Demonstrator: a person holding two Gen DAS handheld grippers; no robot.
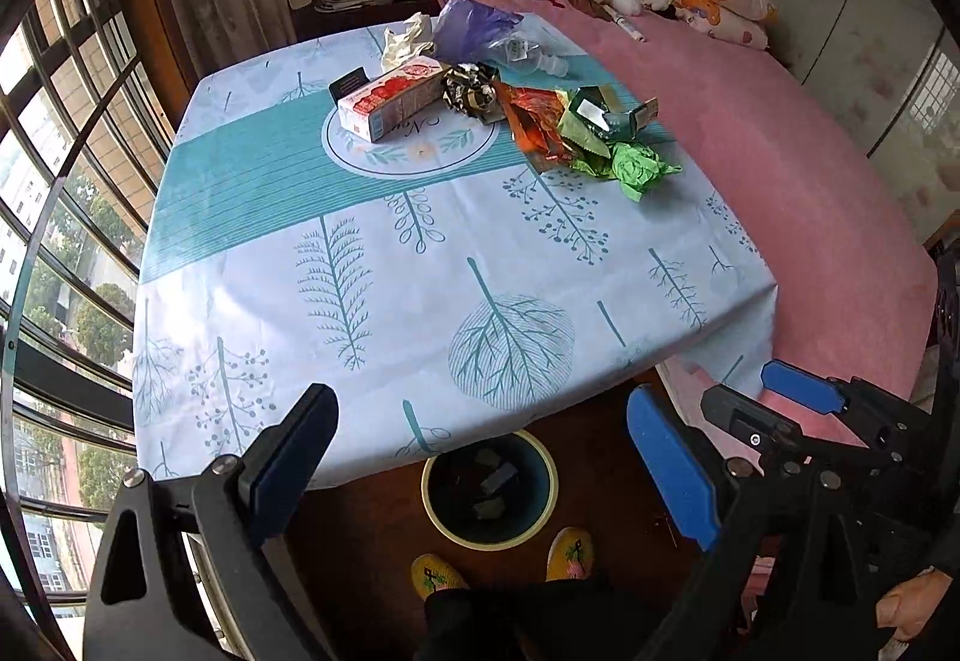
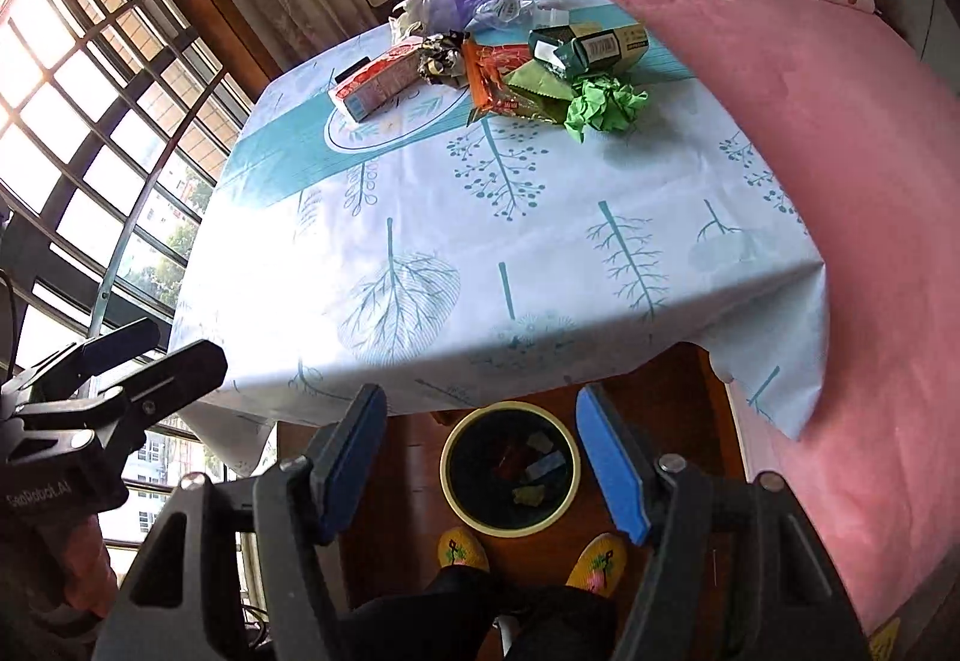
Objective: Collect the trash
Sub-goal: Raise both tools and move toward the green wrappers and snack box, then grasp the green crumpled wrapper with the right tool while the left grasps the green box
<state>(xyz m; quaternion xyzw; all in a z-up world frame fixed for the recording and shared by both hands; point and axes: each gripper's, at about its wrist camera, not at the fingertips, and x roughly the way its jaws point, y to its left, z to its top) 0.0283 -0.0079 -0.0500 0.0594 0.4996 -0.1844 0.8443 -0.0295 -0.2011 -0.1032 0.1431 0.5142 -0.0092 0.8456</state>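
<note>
With both our left gripper [image 1: 480, 457] and right gripper [image 2: 483, 457] empty, fingers apart over the bin [image 2: 510, 469], the trash pile [image 1: 510, 102] far across the worktop [image 1: 420, 271] may scatter if we reach carelessly.

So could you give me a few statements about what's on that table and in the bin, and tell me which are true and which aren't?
1. Both grippers are empty. True: the left gripper and the right gripper are open with nothing between their fingers.
2. The bin is empty. False: the bin on the floor already holds a few pieces.
3. The crumpled green paper lies on the table. True, at the near edge of the trash pile.
4. The red and white box stands upright. False: it lies on its side.
5. The tablecloth is plain white. False: it has teal tree and leaf prints.
</note>
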